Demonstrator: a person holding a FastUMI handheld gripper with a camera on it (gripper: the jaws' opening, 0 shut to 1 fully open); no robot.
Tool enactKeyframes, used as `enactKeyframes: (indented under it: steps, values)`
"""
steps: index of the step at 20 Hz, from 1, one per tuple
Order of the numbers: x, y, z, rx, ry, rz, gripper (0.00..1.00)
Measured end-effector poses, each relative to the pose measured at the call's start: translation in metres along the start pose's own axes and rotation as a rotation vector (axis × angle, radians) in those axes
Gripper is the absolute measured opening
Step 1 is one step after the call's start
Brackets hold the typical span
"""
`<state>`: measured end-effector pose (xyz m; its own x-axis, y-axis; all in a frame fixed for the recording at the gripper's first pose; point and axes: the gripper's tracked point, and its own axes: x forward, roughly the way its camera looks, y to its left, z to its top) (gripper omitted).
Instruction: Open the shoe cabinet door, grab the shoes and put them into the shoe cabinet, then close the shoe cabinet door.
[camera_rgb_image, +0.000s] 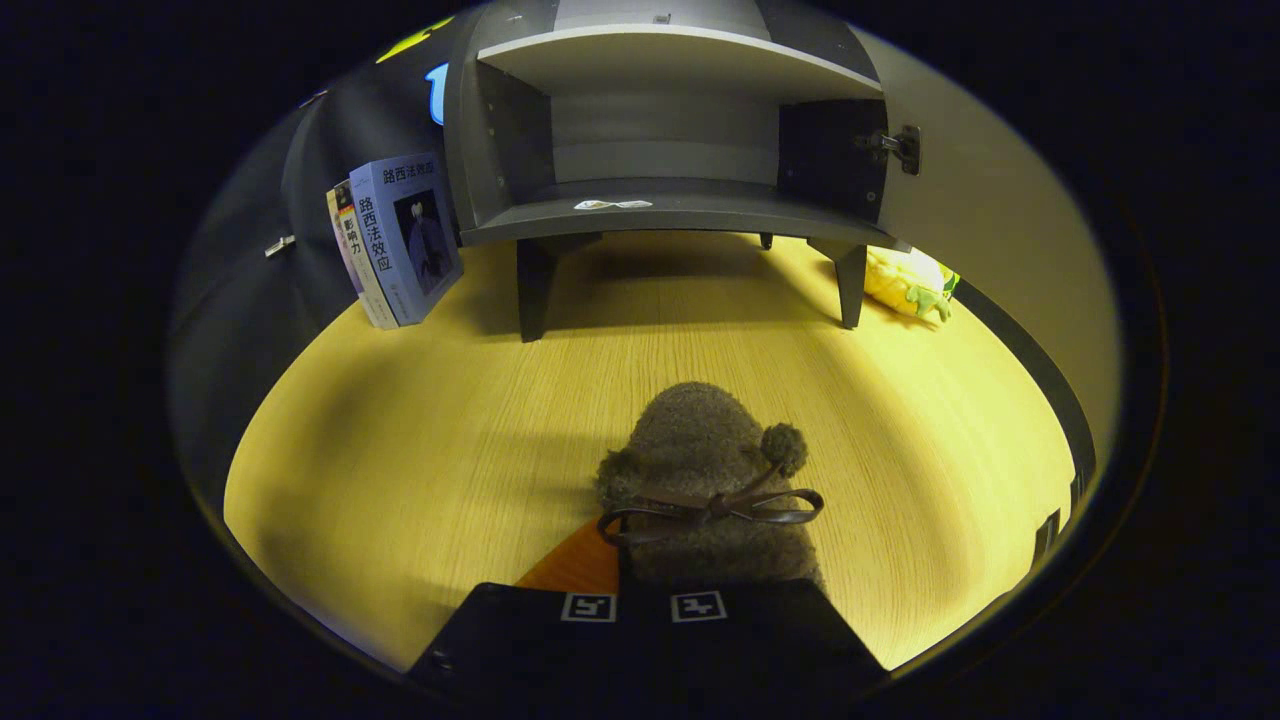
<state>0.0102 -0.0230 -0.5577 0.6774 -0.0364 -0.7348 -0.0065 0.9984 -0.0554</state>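
Note:
A brown fuzzy shoe (700, 450) with a leather bow and pom-poms sticks out forward from my gripper (642, 600). Both fingers stand close together and press on the shoe's rear, so the gripper is shut on it; an orange part of the shoe (578, 566) shows just left of the fingers. The shoe hangs over the wooden tabletop. Beyond it stands the grey shoe cabinet (660, 215) on short legs, with its inside open and bare above and below its one shelf. The cabinet door (985, 210) is swung wide open to the right on its hinge (900, 148).
Two books (400, 240) lean upright just left of the cabinet. A yellow plush toy (910, 283) lies by the cabinet's right leg, under the open door. The wooden table (400, 450) stretches between the shoe and the cabinet.

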Motion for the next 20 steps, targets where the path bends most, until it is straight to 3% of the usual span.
enactKeyframes:
  steps: [10, 20]
  values:
    - [-0.045, -0.004, 0.012, -0.010, 0.043, 0.042, 0.05]
    - [-0.149, -0.030, 0.172, 0.012, -0.180, 0.003, 0.05]
